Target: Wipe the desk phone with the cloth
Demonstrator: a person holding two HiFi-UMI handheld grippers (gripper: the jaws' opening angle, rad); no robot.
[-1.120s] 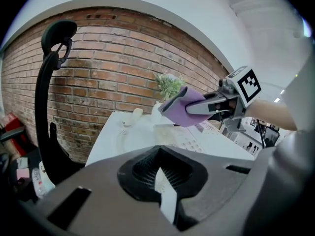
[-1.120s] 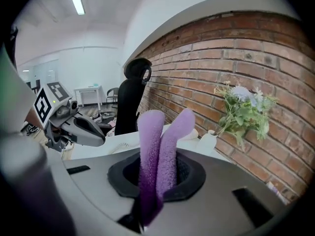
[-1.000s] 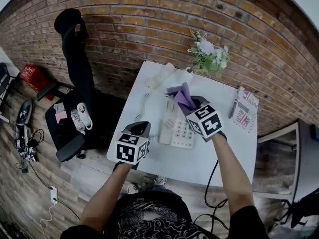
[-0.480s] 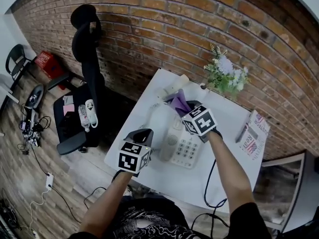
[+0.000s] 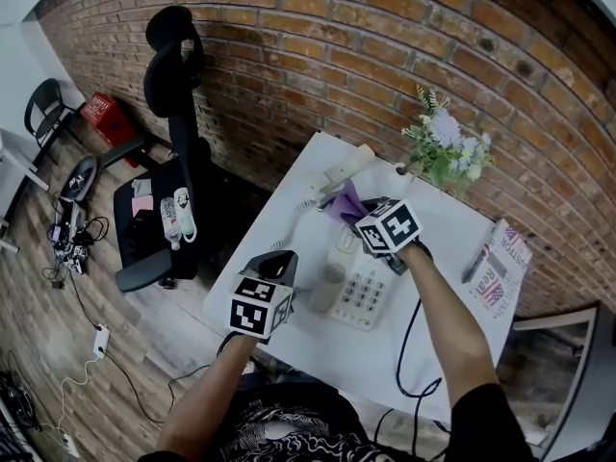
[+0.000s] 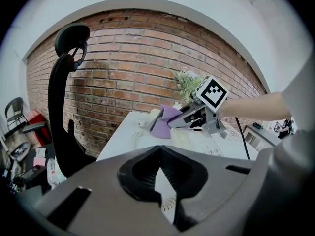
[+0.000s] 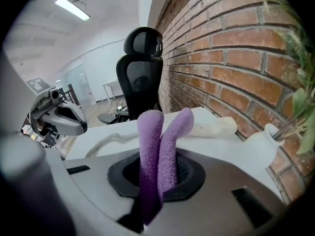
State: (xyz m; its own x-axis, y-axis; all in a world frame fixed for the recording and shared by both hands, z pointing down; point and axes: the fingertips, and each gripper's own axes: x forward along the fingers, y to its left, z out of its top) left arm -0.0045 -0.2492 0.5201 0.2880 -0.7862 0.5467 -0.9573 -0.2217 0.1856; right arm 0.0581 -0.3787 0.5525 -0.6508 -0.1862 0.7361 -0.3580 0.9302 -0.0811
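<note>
The desk phone [image 5: 358,282] sits in the middle of the white table [image 5: 423,345], with its buttons at the near end. Its handset [image 5: 348,166] is off the phone and lies at the far edge of the table, close to the brick wall [image 5: 318,56]. A curly cord [image 5: 300,221] runs from the handset back toward the phone. The purple cloth [image 5: 346,203] is right over the far end of the phone. The right gripper [image 5: 364,218] has its two jaws squeezed tight on the cloth, and two soft folds stick out past the tips. I can't tell if the cloth touches the phone. The left gripper [image 5: 274,263] is at the near left edge of the table, just left of the phone. Its jaws are pressed together with nothing in them. A white vase of flowers [image 5: 445,152] stands at the far right by the wall. A booklet [image 5: 496,272] lies at the right edge of the table. A black office chair [image 5: 168,162] stands on the floor to the left of the table.
</note>
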